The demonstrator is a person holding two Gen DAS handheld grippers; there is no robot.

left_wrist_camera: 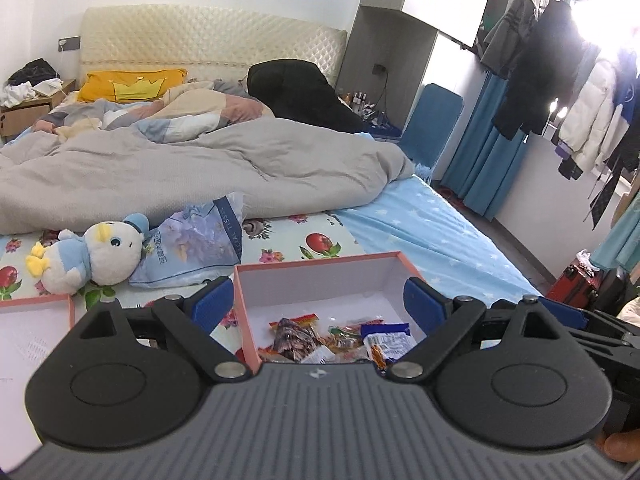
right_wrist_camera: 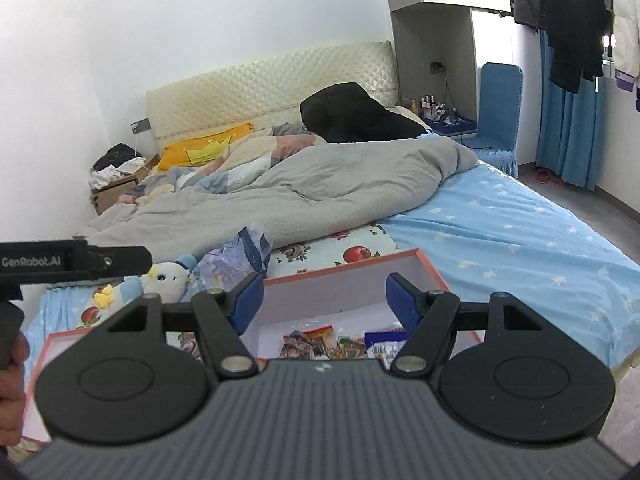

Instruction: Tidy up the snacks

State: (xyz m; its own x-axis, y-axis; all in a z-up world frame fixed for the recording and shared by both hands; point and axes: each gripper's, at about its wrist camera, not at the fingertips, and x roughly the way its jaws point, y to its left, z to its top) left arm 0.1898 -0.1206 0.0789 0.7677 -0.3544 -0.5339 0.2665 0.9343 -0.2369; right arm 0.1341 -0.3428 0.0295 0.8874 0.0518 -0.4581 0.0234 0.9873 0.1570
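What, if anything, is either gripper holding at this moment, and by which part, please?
Nothing is held. The left gripper and right gripper both stand open and empty above the pink-edged box of snack packets.

Bright daylight room, strong white glare from the window (left_wrist_camera: 612,20) at upper right, soft shadows, sharp focus, fisheye bending at edges

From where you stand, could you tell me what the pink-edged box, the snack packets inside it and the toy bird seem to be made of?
The pink-edged box looks like matte cardboard: thin, stiff, straight walls. The snack packets look like glossy printed plastic film, crinkled and catching light. The toy bird seems to be plush fabric, with a fuzzy, soft-edged surface.
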